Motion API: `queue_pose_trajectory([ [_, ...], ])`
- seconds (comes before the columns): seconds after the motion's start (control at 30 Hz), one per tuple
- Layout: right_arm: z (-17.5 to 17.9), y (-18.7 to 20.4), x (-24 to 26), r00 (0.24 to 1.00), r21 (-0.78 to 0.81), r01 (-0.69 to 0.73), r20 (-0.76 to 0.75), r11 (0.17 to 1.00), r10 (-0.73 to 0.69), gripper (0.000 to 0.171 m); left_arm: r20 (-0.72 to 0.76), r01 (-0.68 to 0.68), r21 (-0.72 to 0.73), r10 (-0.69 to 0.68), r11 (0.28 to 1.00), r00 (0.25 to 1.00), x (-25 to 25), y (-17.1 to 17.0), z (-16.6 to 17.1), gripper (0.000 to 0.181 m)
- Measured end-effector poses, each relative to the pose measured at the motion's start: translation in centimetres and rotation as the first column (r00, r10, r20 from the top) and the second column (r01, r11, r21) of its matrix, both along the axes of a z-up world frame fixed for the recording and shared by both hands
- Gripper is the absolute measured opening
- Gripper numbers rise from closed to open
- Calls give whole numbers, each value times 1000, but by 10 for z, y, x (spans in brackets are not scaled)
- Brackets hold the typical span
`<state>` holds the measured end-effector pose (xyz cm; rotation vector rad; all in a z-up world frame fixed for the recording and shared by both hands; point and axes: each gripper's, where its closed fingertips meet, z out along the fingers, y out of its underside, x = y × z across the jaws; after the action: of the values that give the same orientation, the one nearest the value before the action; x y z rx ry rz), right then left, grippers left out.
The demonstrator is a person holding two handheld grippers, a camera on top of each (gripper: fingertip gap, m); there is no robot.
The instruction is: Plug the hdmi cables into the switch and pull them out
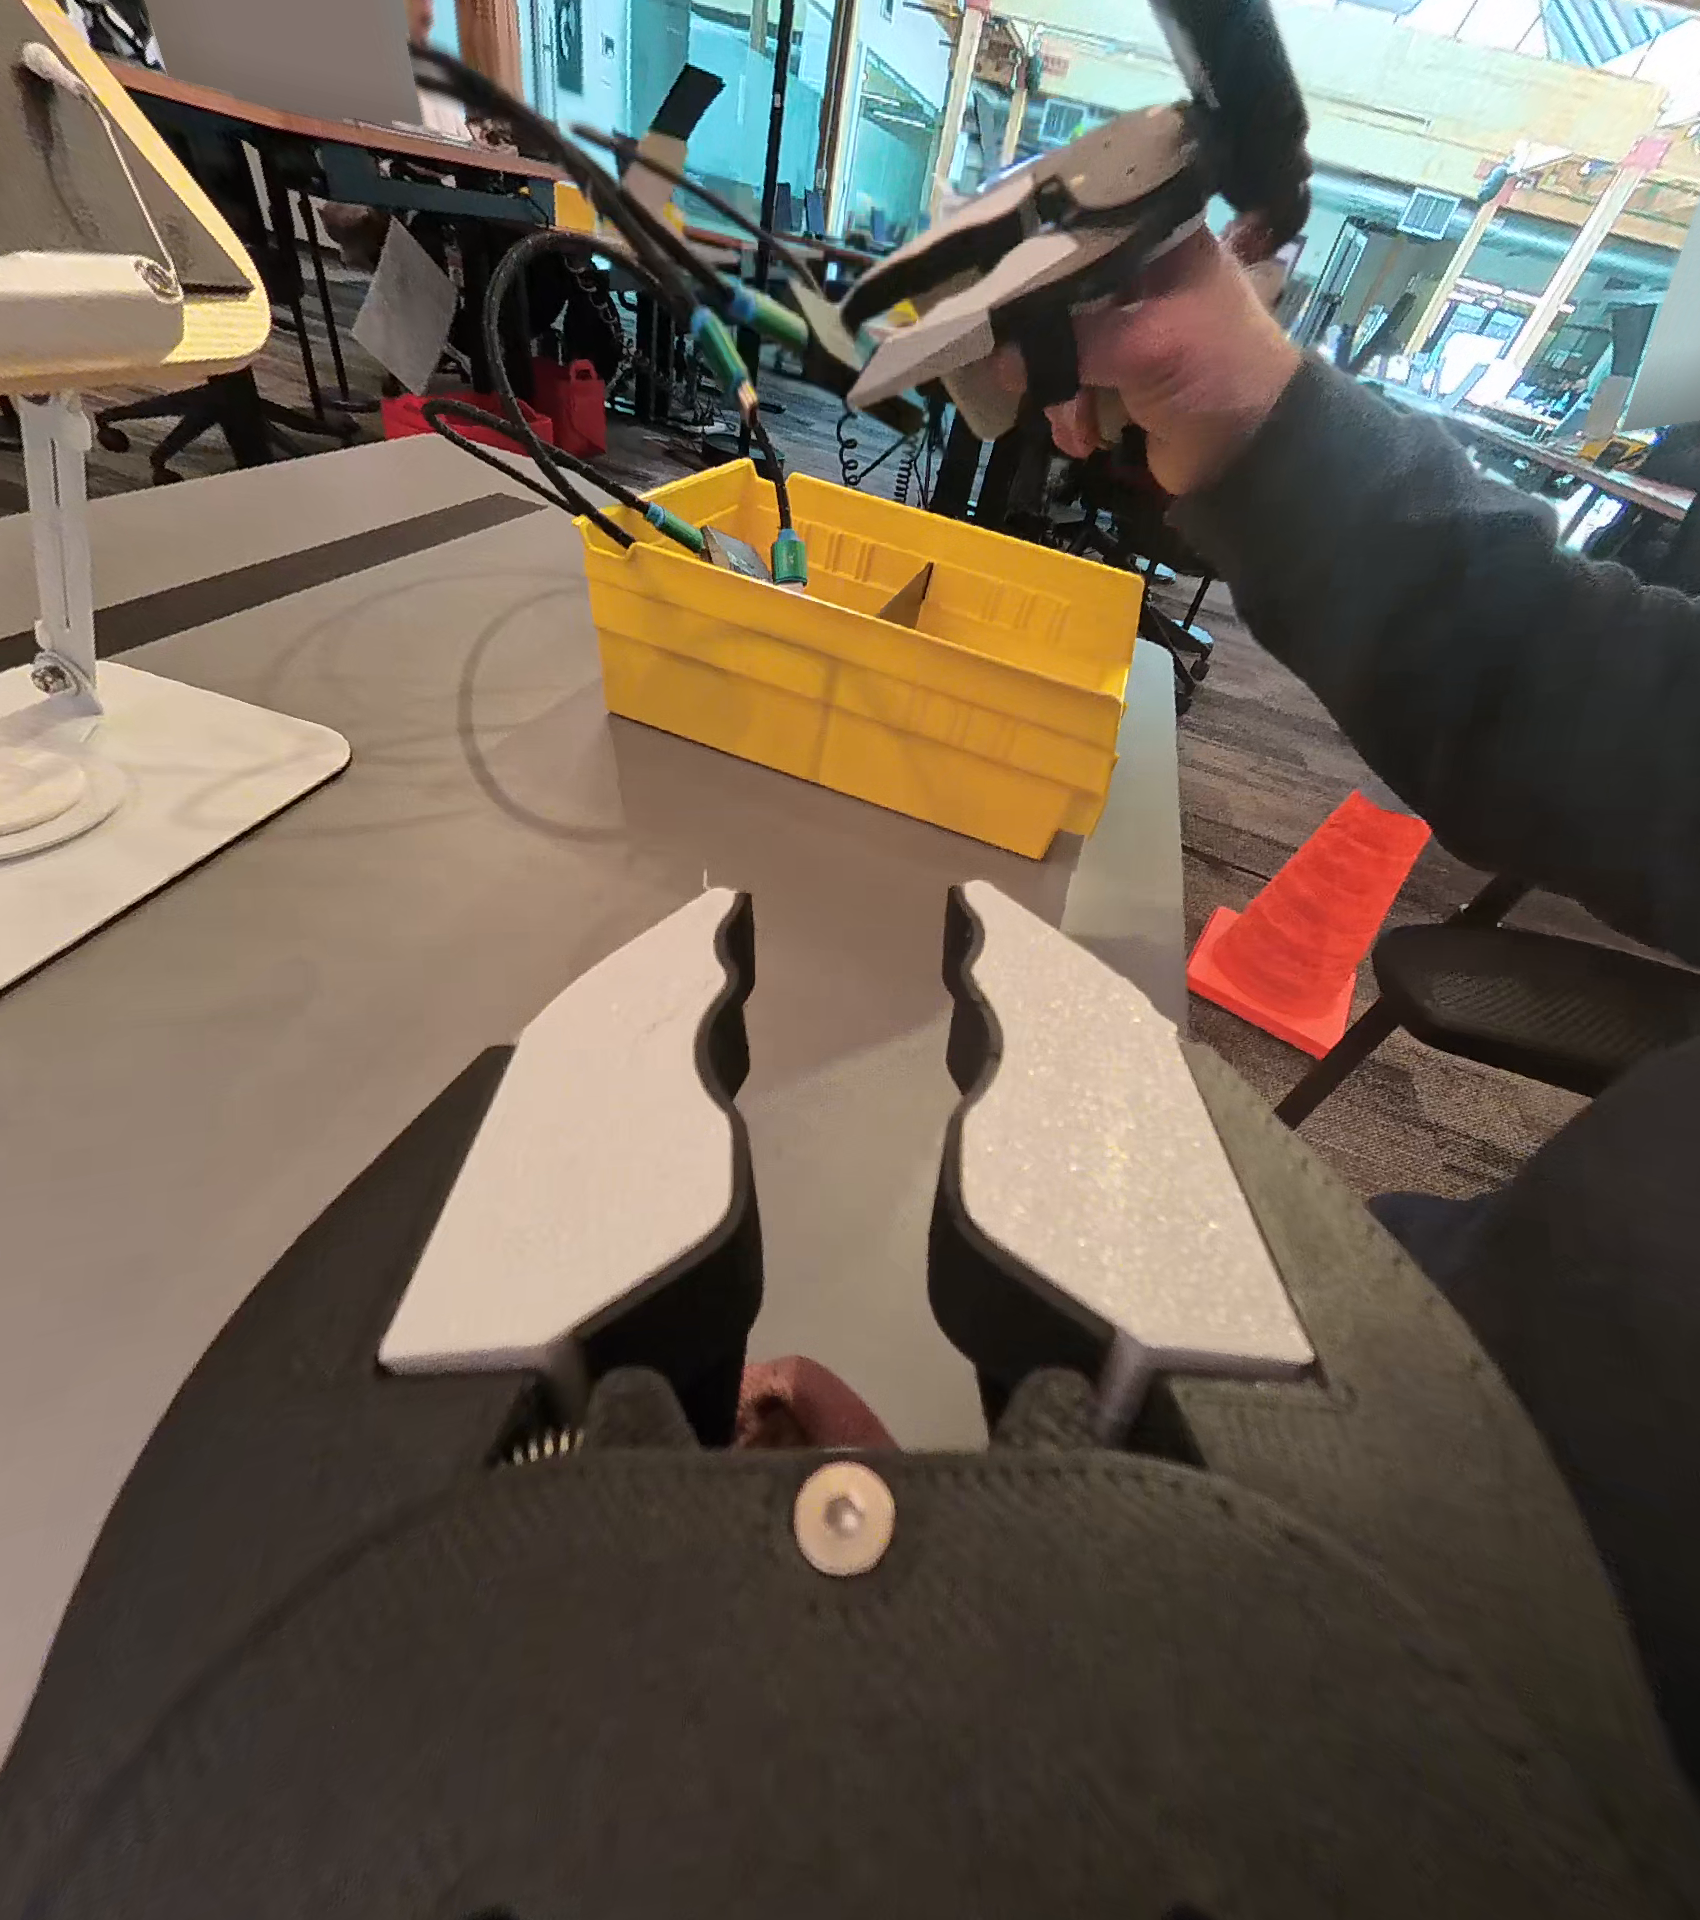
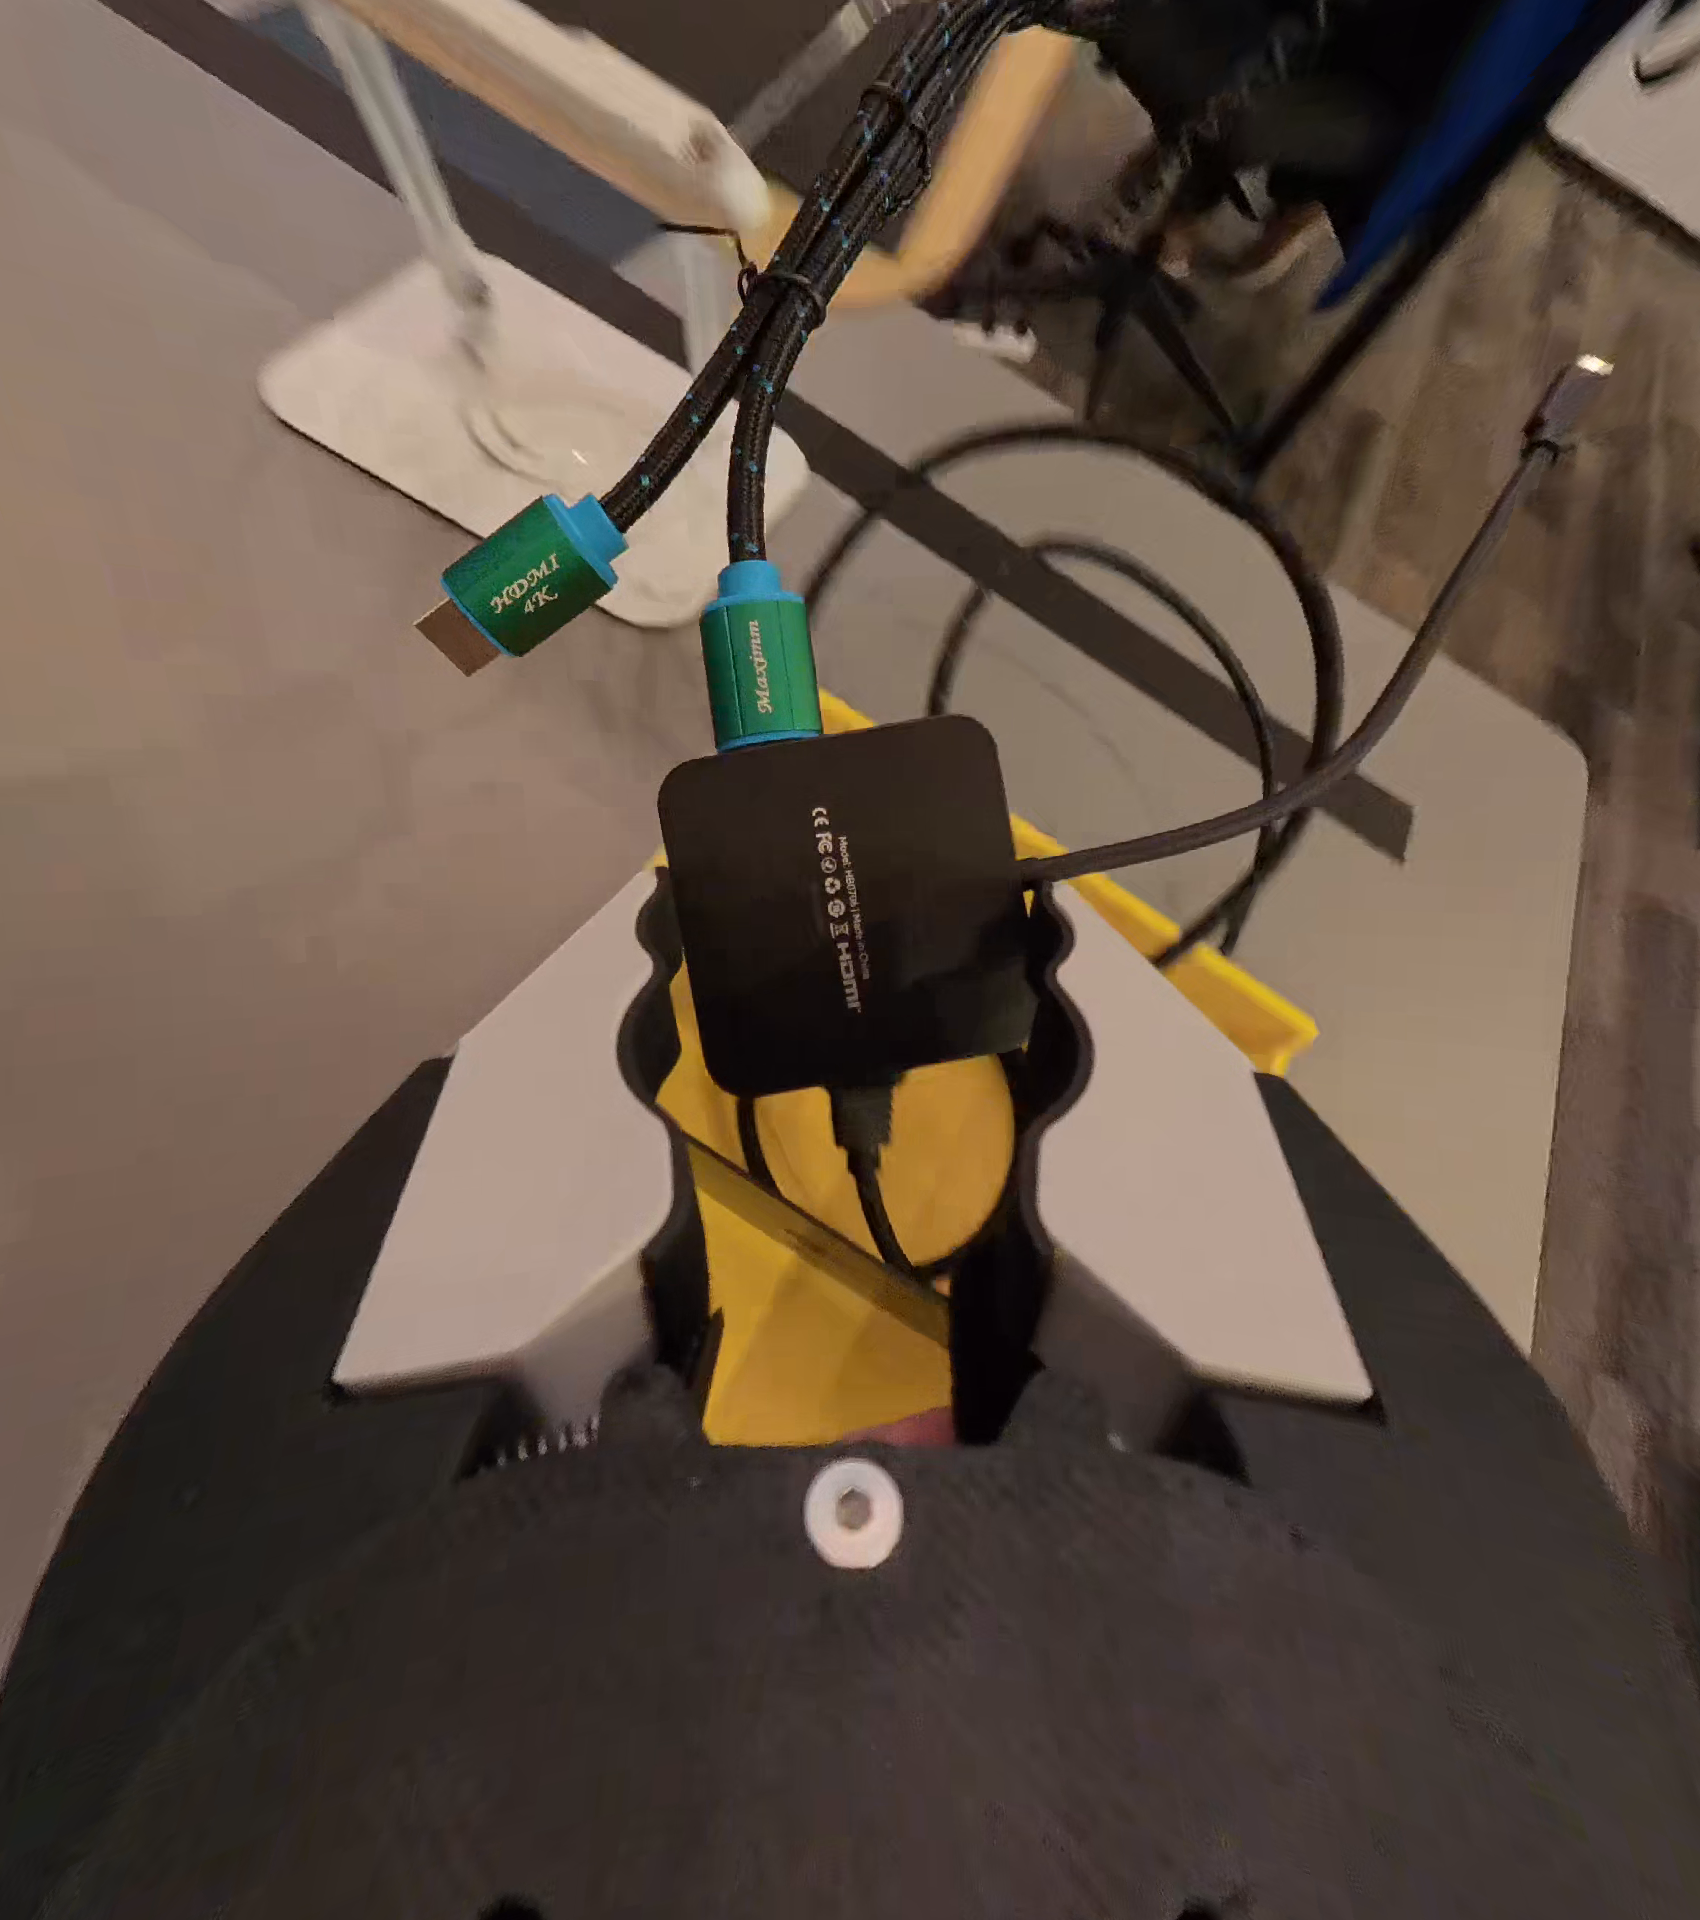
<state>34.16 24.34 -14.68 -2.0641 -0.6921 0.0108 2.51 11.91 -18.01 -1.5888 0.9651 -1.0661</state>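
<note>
Fingers of the right gripper [image 2: 851,997] close on the lower half of the black switch [image 2: 841,904], its white pads pressing the two side edges, and hold it in the air above the yellow bin [image 2: 1230,992]. One green-shelled HDMI plug [image 2: 758,675] sits seated in the far edge of the switch, its braided black cable rising away from it. A second green plug [image 2: 524,597] hangs free just beside the first, to the switch's upper left, its metal tip bare and touching nothing. A thin dark lead [image 2: 1345,769] leaves the right side of the switch and ends loose in the air; more short leads drop from its near edge toward the bin.

The left gripper [image 1: 846,935] hovers low over the grey table [image 1: 202,1091], nearer the camera than the bin, its jaws parted by a moderate gap with nothing between them. Left of the bin stands a white stand [image 1: 67,758] on a flat base. An orange cone [image 1: 1313,914] sits on the floor to the bin's right.
</note>
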Motion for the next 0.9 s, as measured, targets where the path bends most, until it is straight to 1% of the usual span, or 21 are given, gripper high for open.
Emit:
queue_pose_trajectory([
  [0.07,-20,3,17,998,-29,57,1,998,-57,66,-20,-15,-8,15,1000,1000,0,3,-5,33],
  [0.17,-55,7,39,990,-82,130,61,988,-125,66,-26,-17,-22,17,1000,1000,1,3,-8,32],
  [0.27,-87,7,53,982,-175,185,61,967,-177,66,-42,-21,-23,20,1000,999,2,3,-12,32],
  [0.37,-113,1,57,978,-309,202,17,929,-207,66,-52,-21,-23,19,1000,998,3,3,-13,32],
  [0.43,-125,-5,58,979,-386,200,35,901,-202,66,-54,-20,-27,19,999,998,3,3,-14,32],
  [0.57,-119,-11,58,981,-412,188,37,892,-190,74,-64,-22,-29,20,999,998,3,3,-16,32],
  [0.67,-105,-16,57,984,-398,171,29,901,-174,82,-74,-30,-21,29,999,997,2,4,-13,33],
  [0.73,-92,-19,55,987,-371,154,6,916,-163,84,-82,-40,1,40,999,996,0,4,-9,34],
  [0.8,-79,-22,60,985,-330,162,3,930,-170,84,-95,-63,24,65,998,993,-4,7,-4,35],
  [0.9,-65,-29,78,979,-277,203,23,939,-205,84,-130,-141,96,153,985,980,-18,17,7,37],
])
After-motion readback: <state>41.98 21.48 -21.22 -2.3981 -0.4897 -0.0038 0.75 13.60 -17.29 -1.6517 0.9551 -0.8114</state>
